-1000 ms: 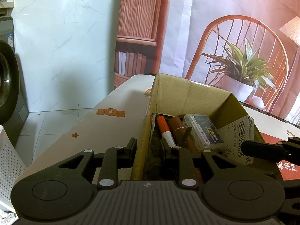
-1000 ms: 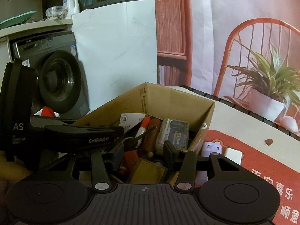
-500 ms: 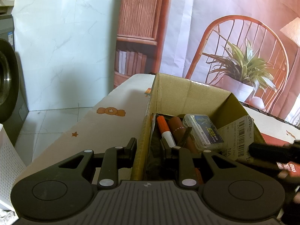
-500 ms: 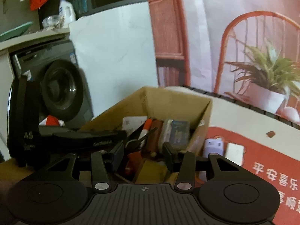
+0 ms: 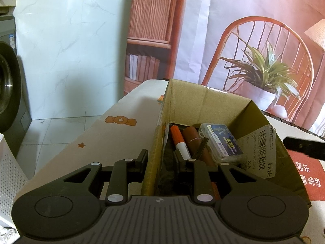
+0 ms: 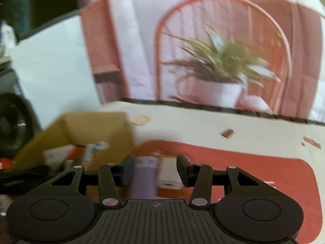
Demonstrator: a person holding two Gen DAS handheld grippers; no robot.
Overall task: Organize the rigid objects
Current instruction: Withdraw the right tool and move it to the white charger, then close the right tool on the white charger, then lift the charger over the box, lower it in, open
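Note:
An open cardboard box (image 5: pixel 203 105) stands on the table. It holds an orange marker (image 5: pixel 178 140), a brown tube (image 5: pixel 193 140), a clear plastic case (image 5: pixel 221 140) and other small things. My left gripper (image 5: pixel 160 158) is shut on the box's left wall, one finger outside and one inside. My right gripper (image 6: pixel 155 168) is open, to the right of the box (image 6: pixel 91 126). Below it, a purple object (image 6: pixel 142 174) and a white block (image 6: pixel 168 172) lie side by side on the red mat (image 6: pixel 243 162), in the gap between the fingers. The right wrist view is blurred.
The table has a pale cloth with candy prints (image 5: pixel 120 120). Its left edge drops to a tiled floor, with a washing machine (image 5: pixel 8 93) and a white perforated bin (image 5: pixel 8 162) there. A printed backdrop with a chair and plant (image 5: pixel 264 69) hangs behind the table.
My right gripper has swung right, from over the box to above the purple and white objects on the red mat. The left gripper has kept its hold on the box wall.

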